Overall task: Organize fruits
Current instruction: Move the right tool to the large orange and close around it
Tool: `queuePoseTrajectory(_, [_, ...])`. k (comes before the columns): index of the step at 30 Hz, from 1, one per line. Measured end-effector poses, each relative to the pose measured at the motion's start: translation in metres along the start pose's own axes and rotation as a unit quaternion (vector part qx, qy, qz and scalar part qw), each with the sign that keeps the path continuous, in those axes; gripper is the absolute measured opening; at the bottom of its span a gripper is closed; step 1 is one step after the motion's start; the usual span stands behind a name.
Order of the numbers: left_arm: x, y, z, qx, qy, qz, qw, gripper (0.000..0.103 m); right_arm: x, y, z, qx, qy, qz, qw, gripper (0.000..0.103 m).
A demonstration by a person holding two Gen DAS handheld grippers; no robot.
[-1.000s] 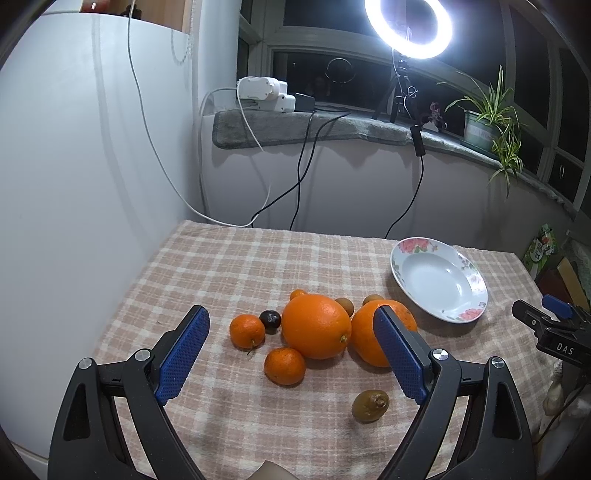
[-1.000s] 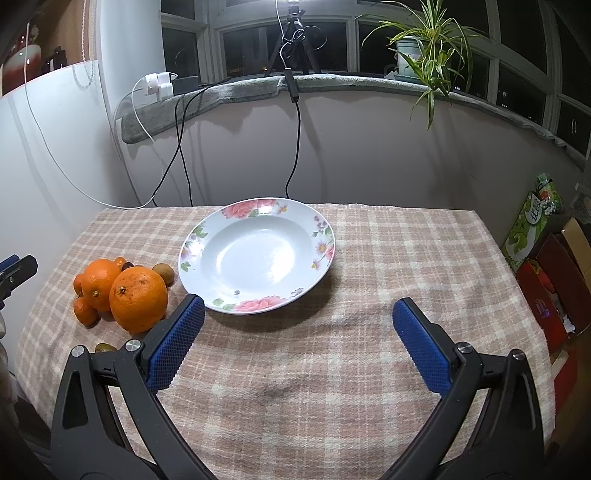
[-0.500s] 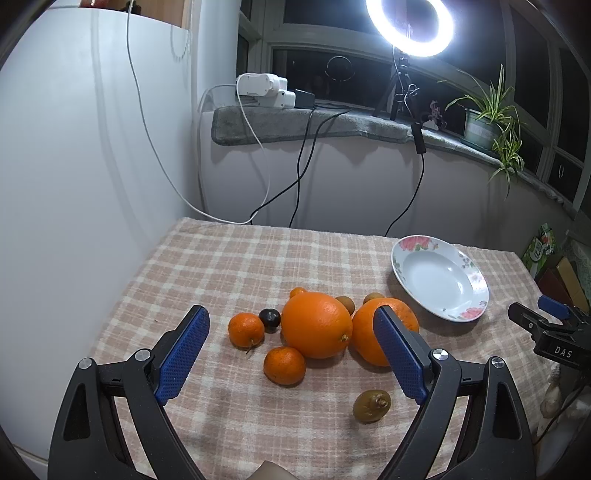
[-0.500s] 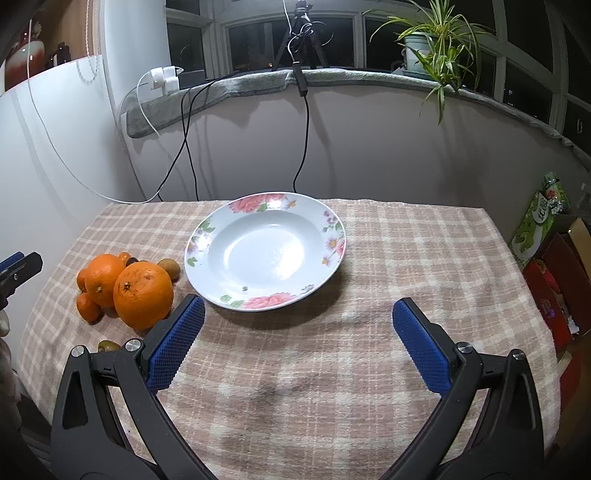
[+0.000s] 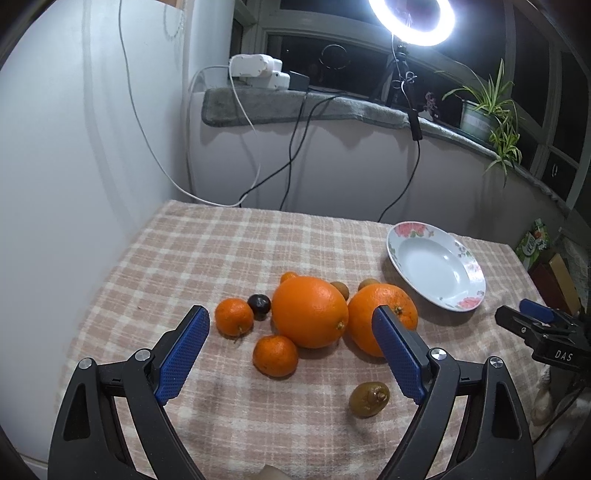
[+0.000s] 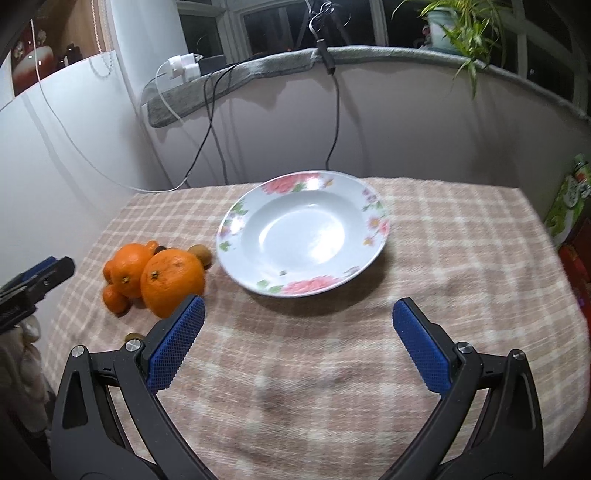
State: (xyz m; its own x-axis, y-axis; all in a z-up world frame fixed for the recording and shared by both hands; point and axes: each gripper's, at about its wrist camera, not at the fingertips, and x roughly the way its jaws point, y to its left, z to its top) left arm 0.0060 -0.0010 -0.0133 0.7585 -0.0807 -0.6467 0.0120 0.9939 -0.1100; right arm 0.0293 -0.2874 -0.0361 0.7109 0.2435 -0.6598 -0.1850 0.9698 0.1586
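Two big oranges (image 5: 310, 312) (image 5: 373, 314) lie in a cluster with small tangerines (image 5: 275, 355) (image 5: 233, 316), a dark plum (image 5: 259, 305) and brown kiwis (image 5: 369, 399) on the checked cloth. The cluster also shows in the right wrist view (image 6: 171, 280). An empty white flowered plate (image 5: 436, 269) (image 6: 303, 232) sits to its right. My left gripper (image 5: 291, 354) is open and empty, just short of the cluster. My right gripper (image 6: 295, 347) is open and empty, in front of the plate.
The checked cloth (image 6: 443, 258) covers the table. A white wall panel (image 5: 74, 166) stands along the left. Cables (image 5: 295, 147) hang from the sill behind. A ring light (image 5: 412, 18) and a potted plant (image 5: 487, 110) stand on the sill. Boxes (image 6: 569, 206) sit beyond the right edge.
Both grippers have drifted slightly; the right wrist view has swung to the left, so the plate and fruit sit further right in it. Nothing was grasped or moved.
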Motion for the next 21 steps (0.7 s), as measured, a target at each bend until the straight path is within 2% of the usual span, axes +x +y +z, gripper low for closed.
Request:
queuePoseTrajectory(7, [0.008,-0.010,-0.003,0.006,0.018,-0.041,0.9990,0.088,0.013,0.015,-0.005,0.000,0.025,0.062,0.998,0.103])
queuePoseTrajectory(14, [0.022,-0.019,-0.012,-0.008,0.056,-0.101,0.9933,0.078,0.027,0.029,-0.003,0.006,0.043,0.118,0.992,0.101])
queuePoseTrajectory(17, [0.027,-0.025,-0.016,-0.006,0.068,-0.115,0.9910,0.069,0.034,0.029,-0.002,0.025,0.055,0.144,0.988,0.100])
queuePoseTrajectory(21, [0.033,-0.029,-0.019,-0.010,0.082,-0.135,0.9874,0.069,0.046,0.027,0.000,0.060,0.076,0.184,0.978,0.096])
